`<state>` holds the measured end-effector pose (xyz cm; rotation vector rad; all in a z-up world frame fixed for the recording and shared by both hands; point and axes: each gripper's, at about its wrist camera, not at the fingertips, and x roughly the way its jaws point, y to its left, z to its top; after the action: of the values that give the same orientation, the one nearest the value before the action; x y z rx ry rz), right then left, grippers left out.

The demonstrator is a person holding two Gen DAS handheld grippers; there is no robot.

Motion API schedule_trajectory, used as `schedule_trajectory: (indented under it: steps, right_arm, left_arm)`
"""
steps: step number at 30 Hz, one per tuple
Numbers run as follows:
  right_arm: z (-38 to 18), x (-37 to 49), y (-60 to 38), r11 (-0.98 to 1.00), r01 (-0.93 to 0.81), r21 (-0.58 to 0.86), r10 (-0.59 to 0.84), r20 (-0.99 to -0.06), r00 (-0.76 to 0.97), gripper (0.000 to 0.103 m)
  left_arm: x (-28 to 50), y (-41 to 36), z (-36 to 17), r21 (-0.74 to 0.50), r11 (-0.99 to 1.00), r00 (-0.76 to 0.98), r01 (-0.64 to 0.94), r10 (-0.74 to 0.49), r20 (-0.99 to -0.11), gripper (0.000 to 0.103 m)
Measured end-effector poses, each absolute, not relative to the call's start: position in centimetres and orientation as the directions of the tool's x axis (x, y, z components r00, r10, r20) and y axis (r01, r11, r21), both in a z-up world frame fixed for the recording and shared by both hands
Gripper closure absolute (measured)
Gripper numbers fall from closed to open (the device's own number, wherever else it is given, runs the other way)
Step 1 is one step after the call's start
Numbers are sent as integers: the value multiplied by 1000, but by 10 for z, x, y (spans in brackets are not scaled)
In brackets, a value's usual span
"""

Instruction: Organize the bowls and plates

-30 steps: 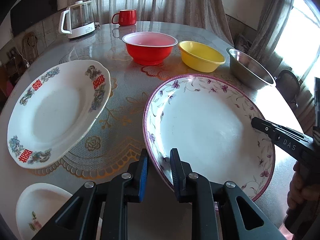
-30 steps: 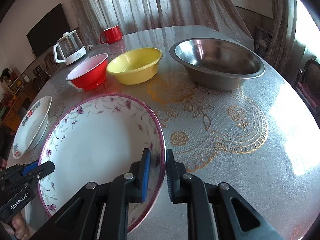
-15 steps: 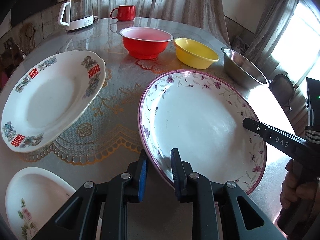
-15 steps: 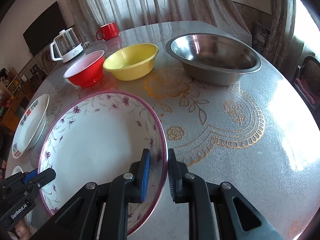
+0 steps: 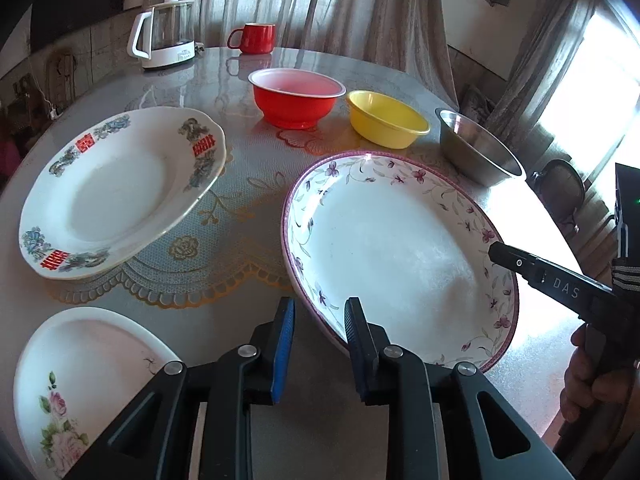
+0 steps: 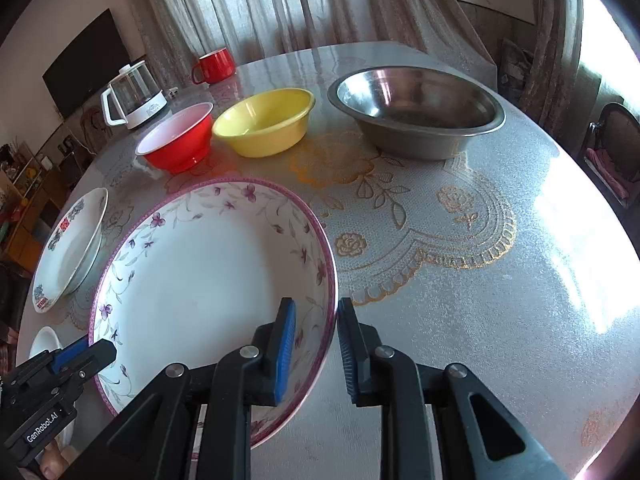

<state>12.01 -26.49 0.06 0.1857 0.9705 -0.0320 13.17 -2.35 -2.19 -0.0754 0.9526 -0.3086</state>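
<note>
Home dining room: curtains [image 6: 280, 4], television [image 6: 86, 62].

Both grippers, left gripper [image 5: 320, 322] and right gripper [image 6: 316, 322], point steeply downward, jaws opening, pads pressing nothing.

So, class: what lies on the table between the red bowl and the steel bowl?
The yellow bowl sits between the red bowl and the steel bowl, shown clearly in the right wrist view.

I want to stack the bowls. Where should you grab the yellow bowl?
Grip the yellow bowl by its thin flared rim, one finger inside and one outside, coming from the near side: the red bowl and steel bowl flank it, though apart from it.
</note>
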Motion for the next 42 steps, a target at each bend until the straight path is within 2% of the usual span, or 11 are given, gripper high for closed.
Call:
schedule_trajectory:
  steps: [4,9,23,29,32,42]
  right_arm:
    - [12,116,-259,988,102,118,33,-798,601,75]
    - [23,114,-243,992,54,112,51,-765,642,75]
    - [22,124,-166,917,-227,328,398,-722,566,74]
    - [20,137,-125,873,-315,373,487,-713,505,74]
    - [18,145,-105,862,-346,371,503,-716,485,70]
    - [6,186,-79,861,-313,401,506,-737,448,67]
  left_arm:
    - [128,-14,-16,-211,953,553,218,-299,-778,77]
    - [124,2,-9,-215,958,575,190,-286,-767,77]
    - [119,74,8,-222,974,655,35,-190,-731,77]
    - [122,113,7,-220,974,671,-50,-130,-730,76]
    - [126,136,7,-227,969,678,-99,-101,-728,71]
    - [158,193,-1,-228,953,666,-199,-39,-745,71]
